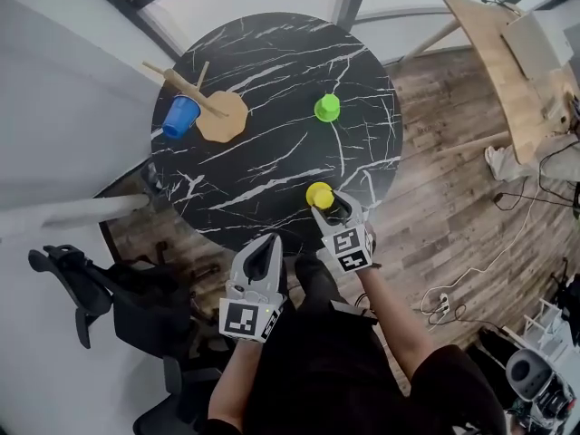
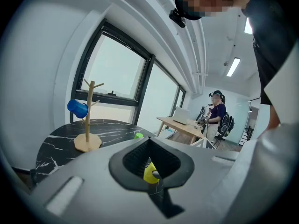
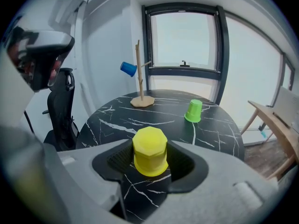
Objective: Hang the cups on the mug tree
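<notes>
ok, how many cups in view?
3: blue cup hangs on the mug tree; green cup inverted mid table; yellow cup inverted at its near edge, between the right claw's jaws. None look hidden.

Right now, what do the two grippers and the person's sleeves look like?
Both the left gripper and the right gripper have pale grey shells with black ribbed pads inside the jaws. Each carries a white cube printed with black square markers. No cables show. The person wears a black short-sleeved top.
</notes>
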The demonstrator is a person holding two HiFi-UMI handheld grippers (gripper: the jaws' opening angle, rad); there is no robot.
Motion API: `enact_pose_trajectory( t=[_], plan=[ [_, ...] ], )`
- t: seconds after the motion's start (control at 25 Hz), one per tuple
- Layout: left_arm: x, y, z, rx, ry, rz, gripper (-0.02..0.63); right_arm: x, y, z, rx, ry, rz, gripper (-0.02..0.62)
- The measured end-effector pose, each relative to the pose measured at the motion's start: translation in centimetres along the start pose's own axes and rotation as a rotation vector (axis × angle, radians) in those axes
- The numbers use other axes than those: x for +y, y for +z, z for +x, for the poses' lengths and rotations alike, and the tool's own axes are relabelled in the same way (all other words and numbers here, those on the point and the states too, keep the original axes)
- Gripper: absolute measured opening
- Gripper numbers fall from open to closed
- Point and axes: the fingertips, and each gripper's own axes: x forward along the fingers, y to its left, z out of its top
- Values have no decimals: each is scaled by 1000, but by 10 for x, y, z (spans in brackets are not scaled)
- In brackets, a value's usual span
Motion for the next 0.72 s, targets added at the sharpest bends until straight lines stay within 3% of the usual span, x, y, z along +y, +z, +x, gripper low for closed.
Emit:
enact_pose_trajectory(
  t=[0.72],
  plan=[
    [24, 55, -40, -73, -6, 38, 2, 44, 79, -55, -107, 28, -39, 219]
  ],
)
